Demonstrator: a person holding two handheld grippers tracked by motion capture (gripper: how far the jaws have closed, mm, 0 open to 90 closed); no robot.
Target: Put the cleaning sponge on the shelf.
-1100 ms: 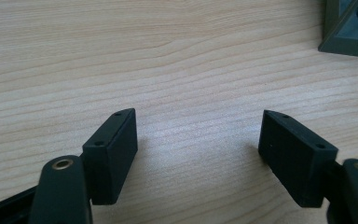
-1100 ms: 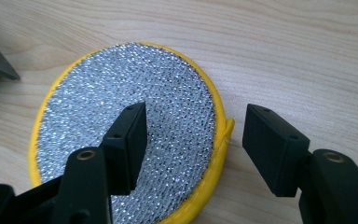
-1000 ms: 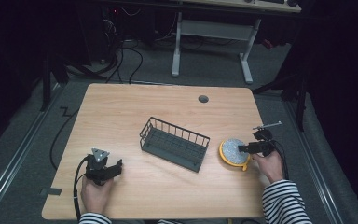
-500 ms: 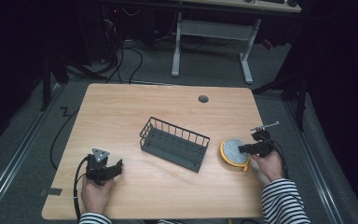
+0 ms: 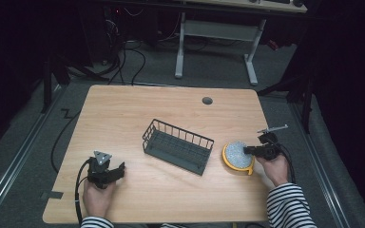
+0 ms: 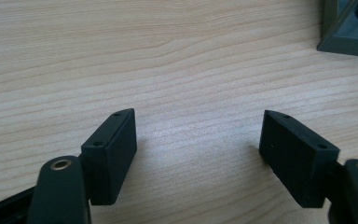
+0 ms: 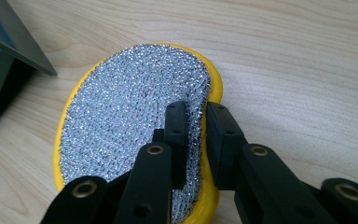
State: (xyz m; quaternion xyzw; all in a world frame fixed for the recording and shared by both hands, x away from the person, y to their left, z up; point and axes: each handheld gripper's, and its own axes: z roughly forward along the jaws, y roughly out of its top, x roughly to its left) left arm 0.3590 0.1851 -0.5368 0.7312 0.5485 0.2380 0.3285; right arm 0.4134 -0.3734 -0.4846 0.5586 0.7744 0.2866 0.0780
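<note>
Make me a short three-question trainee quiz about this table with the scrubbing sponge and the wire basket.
1. True or false: the right tongs are shut on the edge of the oval yellow sponge with the silver scouring face.
2. Which thing lies between the two tongs in the high view?
A. dark wire basket
B. a mug
C. a plate
3. Fill in: the left tongs are ____ over bare wood.

Key: 1 true. 2 A, the dark wire basket. 3 open, with the wooden table under them.
</note>
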